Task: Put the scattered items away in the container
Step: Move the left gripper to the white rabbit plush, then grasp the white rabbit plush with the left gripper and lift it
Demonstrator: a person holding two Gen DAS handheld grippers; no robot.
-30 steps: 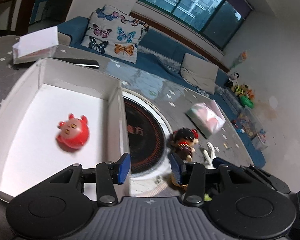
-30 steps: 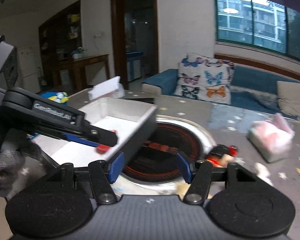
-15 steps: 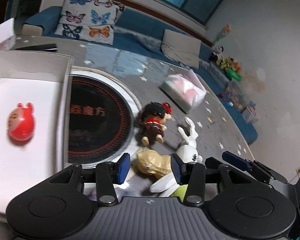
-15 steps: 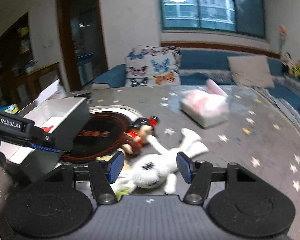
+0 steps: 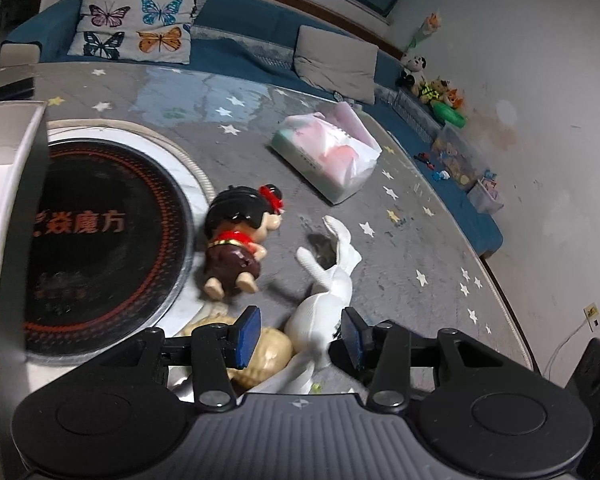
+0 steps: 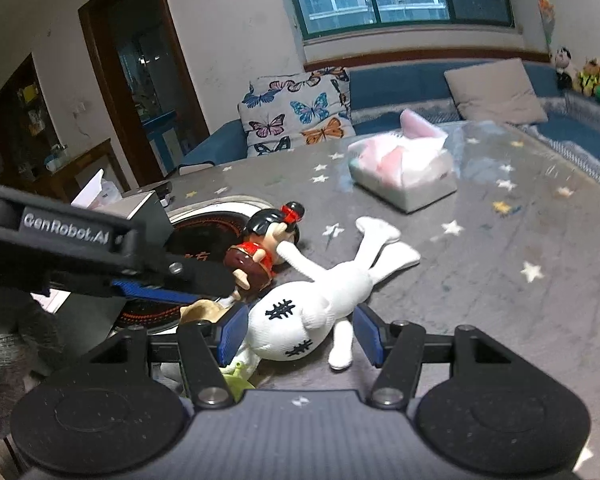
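Observation:
Toys lie scattered on the grey star-print table. My left gripper (image 5: 299, 338) is open low over a white plush rabbit (image 5: 324, 304) and a beige toy (image 5: 270, 350); its pads press on neither. A black-haired doll (image 5: 236, 248) with a red bow lies just ahead. The white box (image 5: 8, 148) shows at the far left edge. My right gripper (image 6: 300, 334) is open with the rabbit's (image 6: 296, 320) round body between its blue pads. The left gripper (image 6: 224, 280) reaches in from the left, over the beige toy (image 6: 198, 308) and beside the doll (image 6: 260, 248).
A black round cooktop (image 5: 100, 232) is set into the table between box and toys. A tissue pack (image 5: 328, 156) lies beyond the rabbit. A small green toy (image 6: 236, 372) peeks out under the right gripper. A blue sofa (image 6: 400, 84) with cushions runs behind the table.
Both views have swung from the white box to the toy pile and come down closer. The red pig toy in the box is out of view. Neither gripper's jaws changed.

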